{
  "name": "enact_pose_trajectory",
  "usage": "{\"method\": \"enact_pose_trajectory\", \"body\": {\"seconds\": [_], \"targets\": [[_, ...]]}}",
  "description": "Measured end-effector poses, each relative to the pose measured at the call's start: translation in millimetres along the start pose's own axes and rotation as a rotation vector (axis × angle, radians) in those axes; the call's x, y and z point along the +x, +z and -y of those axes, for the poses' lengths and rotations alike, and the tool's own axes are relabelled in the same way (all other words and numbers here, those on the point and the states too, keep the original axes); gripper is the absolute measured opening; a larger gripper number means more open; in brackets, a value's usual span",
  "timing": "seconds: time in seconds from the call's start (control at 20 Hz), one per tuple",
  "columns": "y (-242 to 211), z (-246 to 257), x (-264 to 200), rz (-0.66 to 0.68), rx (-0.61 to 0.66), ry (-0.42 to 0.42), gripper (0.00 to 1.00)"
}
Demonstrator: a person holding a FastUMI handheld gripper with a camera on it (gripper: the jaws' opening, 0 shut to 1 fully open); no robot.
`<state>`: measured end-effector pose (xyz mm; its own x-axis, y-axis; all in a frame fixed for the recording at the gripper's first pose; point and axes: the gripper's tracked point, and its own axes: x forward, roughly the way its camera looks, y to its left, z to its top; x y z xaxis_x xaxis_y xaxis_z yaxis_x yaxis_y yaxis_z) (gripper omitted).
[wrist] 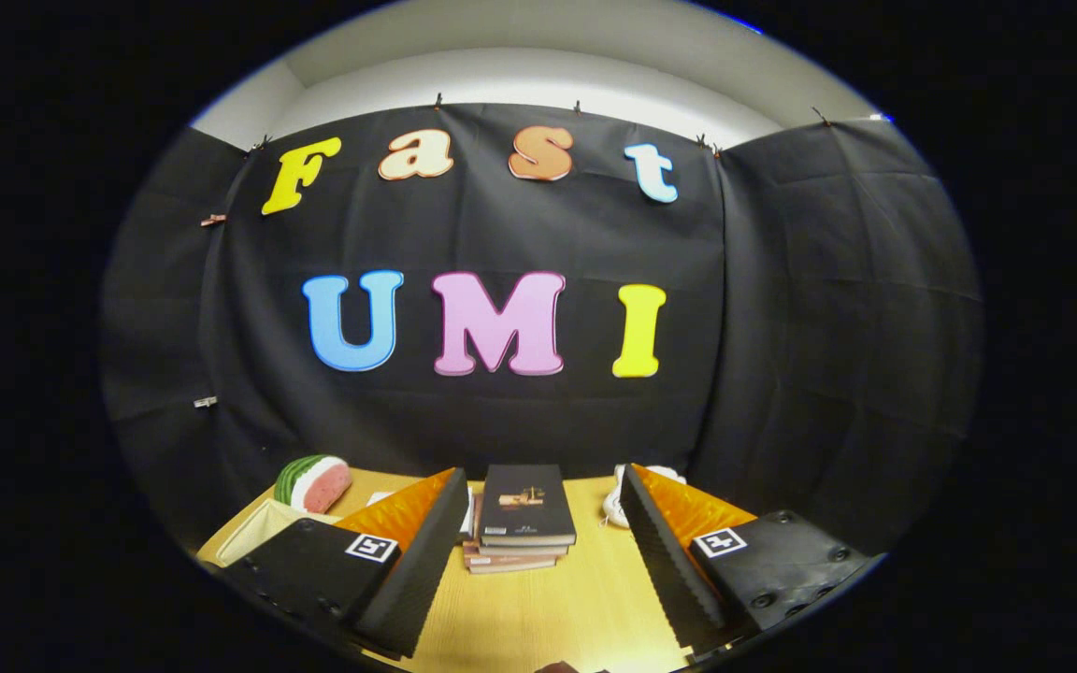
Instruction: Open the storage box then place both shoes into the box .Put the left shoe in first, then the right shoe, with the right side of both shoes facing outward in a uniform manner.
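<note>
Tool [538,561] spread wide and empty above the counter [538,617].
A stack of books [520,523] lies between its fingers; a white shoe [615,505] peeks behind the right finger, far side.

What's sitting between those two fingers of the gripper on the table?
In the gripper view, a stack of books lies on the wooden table, just ahead of the open gripper and between its spread fingers, touching neither.
</note>
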<state>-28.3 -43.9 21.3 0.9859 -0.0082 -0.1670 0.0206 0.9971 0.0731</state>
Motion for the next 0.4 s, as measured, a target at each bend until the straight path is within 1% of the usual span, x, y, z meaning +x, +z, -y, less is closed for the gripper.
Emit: {"method": "enact_pose_trajectory", "body": {"seconds": [0.2,0.4], "targets": [[-19,18,-1,0.005,-0.016,0.05,0.98],[-31,25,6,-0.015,-0.02,0.062,0.98]]}}
